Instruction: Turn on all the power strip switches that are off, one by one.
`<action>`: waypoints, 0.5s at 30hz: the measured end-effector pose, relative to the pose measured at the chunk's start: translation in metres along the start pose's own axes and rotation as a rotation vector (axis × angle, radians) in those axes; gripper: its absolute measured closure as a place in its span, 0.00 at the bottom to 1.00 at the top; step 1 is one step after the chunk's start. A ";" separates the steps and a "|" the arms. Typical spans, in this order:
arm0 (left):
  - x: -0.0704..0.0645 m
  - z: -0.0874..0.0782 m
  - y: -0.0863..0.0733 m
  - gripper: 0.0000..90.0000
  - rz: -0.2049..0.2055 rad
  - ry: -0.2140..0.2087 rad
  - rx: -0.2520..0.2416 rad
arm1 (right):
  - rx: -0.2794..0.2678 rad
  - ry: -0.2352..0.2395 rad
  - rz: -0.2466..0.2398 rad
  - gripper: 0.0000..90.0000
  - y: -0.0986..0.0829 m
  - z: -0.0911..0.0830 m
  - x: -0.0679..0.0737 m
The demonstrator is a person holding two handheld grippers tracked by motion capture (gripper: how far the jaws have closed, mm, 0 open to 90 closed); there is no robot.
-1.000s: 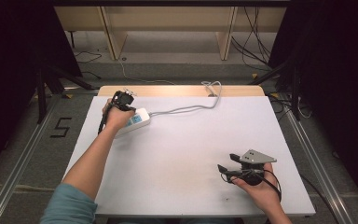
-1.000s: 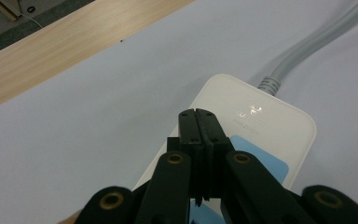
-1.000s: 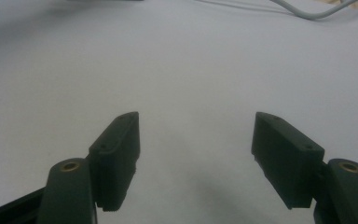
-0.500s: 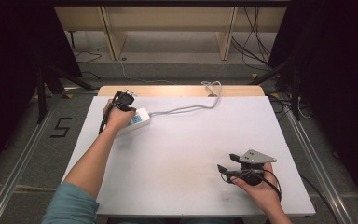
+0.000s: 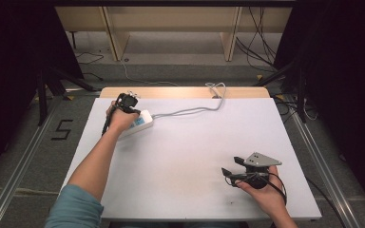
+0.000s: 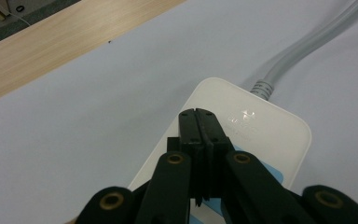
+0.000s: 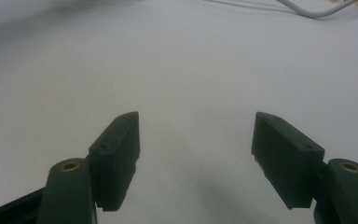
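- Where the white table (image 5: 190,142) meets its wooden far edge, a white power strip (image 5: 139,124) lies flat near the far left corner
- The left gripper (image 6: 198,122) sits over the power strip with its two black jaws pressed flat together, nothing between them; their tips hover over or rest on the strip's top face, and which of the two cannot be told
- In the high view the left hand (image 5: 120,118) covers the near end of the strip
- A grey cable (image 5: 190,110) leaves the strip's far end, runs right across the table and loops over the far edge
- The right gripper (image 7: 196,154) lies well apart from the strip, near the right front corner of the table, with its jaws spread wide and nothing between them but bare table
- The right hand (image 5: 265,194) holds it low over the surface, the grey three-cornered plate on top
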State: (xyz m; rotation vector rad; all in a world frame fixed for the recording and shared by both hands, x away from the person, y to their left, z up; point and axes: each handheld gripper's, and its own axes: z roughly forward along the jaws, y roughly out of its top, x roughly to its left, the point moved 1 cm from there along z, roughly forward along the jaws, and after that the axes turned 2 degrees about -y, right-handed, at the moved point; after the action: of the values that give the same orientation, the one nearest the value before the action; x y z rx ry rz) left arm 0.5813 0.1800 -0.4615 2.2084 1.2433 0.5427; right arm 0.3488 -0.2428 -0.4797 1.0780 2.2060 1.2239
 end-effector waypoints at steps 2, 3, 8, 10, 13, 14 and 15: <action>0.000 0.000 0.001 1.00 0.003 0.004 0.004 | 0.000 0.000 0.000 0.37 0.000 0.000 0.000; 0.000 0.000 0.001 1.00 -0.002 0.004 0.007 | -0.001 0.000 0.001 0.37 0.000 0.000 0.000; 0.002 -0.002 0.000 1.00 -0.004 0.028 0.003 | 0.001 0.000 0.001 0.37 0.000 -0.001 -0.001; 0.005 -0.003 -0.001 1.00 -0.010 0.023 0.003 | 0.002 0.001 0.001 0.37 0.000 0.000 0.000; 0.002 -0.004 -0.002 1.00 0.034 0.017 0.015 | 0.001 0.002 -0.002 0.37 0.000 0.000 0.000; 0.002 -0.004 -0.002 1.00 0.037 0.019 0.015 | 0.000 0.004 -0.001 0.37 0.000 0.001 0.000; 0.002 -0.004 -0.002 1.00 0.031 0.019 0.014 | 0.003 0.003 -0.002 0.37 0.000 0.001 0.000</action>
State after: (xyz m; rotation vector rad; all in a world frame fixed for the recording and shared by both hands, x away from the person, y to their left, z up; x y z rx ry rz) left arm 0.5791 0.1836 -0.4595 2.2419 1.2280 0.5701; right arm 0.3492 -0.2423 -0.4802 1.0750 2.2119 1.2223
